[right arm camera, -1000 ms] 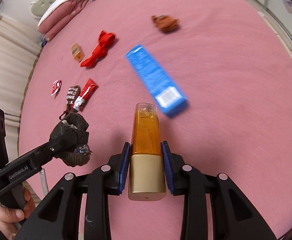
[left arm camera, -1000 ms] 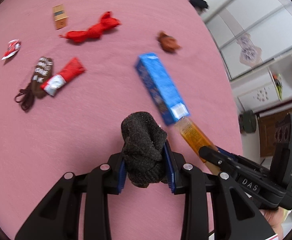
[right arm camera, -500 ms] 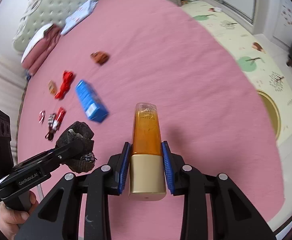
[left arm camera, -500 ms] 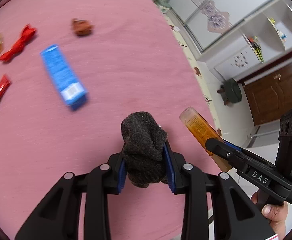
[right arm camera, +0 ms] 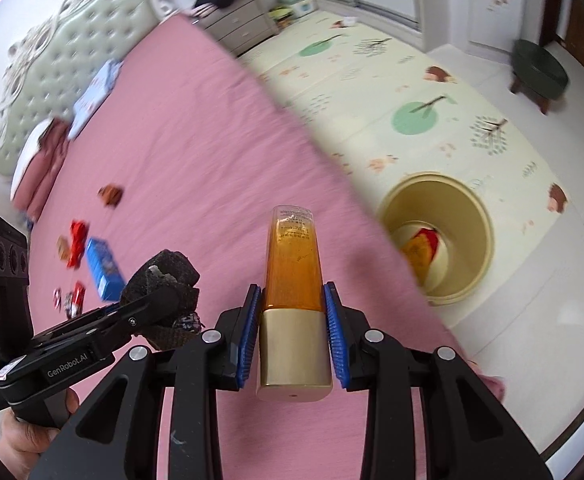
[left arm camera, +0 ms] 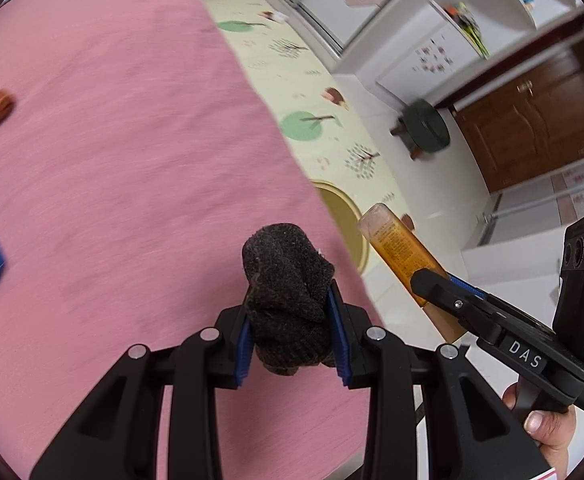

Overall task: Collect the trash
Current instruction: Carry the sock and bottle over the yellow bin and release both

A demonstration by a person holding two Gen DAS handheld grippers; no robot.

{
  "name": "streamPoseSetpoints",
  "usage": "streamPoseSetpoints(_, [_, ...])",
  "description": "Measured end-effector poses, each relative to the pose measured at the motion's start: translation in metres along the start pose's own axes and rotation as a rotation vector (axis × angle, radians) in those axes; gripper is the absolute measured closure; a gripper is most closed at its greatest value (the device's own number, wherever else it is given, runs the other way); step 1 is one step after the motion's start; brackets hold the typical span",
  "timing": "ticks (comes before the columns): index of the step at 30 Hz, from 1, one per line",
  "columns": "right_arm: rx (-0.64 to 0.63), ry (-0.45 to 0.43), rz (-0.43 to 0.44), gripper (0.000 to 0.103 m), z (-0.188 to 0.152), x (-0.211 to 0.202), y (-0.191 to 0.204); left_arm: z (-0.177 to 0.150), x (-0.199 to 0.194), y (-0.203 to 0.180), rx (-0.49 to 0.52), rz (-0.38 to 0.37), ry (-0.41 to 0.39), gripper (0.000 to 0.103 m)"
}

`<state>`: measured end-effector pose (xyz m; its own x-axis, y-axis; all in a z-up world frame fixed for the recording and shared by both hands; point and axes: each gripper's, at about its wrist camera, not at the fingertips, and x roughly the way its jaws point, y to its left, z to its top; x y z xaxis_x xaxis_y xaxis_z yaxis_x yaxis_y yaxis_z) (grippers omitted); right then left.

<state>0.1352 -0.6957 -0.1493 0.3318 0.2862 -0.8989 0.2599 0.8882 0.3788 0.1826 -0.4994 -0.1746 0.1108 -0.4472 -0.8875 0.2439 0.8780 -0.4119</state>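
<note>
My left gripper (left arm camera: 292, 320) is shut on a dark knitted sock (left arm camera: 287, 292), held over the pink bed (left arm camera: 111, 160) near its right edge. My right gripper (right arm camera: 294, 320) is shut on an orange bottle with a gold cap (right arm camera: 294, 280), also above the bed's edge. Each gripper shows in the other's view: the right gripper (left arm camera: 444, 284) with the bottle (left arm camera: 396, 244), the left gripper (right arm camera: 151, 308) with the sock (right arm camera: 171, 272). A cream round bin (right arm camera: 440, 236) stands on the floor beside the bed, with red and orange rubbish inside.
Left behind on the bed are a blue box (right arm camera: 103, 268), red wrappers (right arm camera: 77, 240) and a brown scrap (right arm camera: 111, 195). A patterned play mat (right arm camera: 412, 92) covers the floor. A dark green stool (right arm camera: 538, 68), a grey drawer chest (right arm camera: 237, 24) and a wooden door (left arm camera: 532, 120) stand further off.
Both grippers have swept sideways across the bed to its right edge, carrying the sock and the bottle. The blue box and wrappers have slid to the left; the mat and bin have come into view.
</note>
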Motion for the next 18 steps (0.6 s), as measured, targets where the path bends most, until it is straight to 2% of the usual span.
streamPoseSetpoints(11, [0.167,-0.027,-0.074,0.072,0.020,-0.009,-0.109,0.046,0.085,-0.091,0.122,-0.066,0.110,0.070])
streamPoseSetpoints(18, [0.185,-0.042,-0.111,0.072,0.039,-0.011,-0.143,0.068,0.119,-0.130,0.180,-0.103,0.134,0.070])
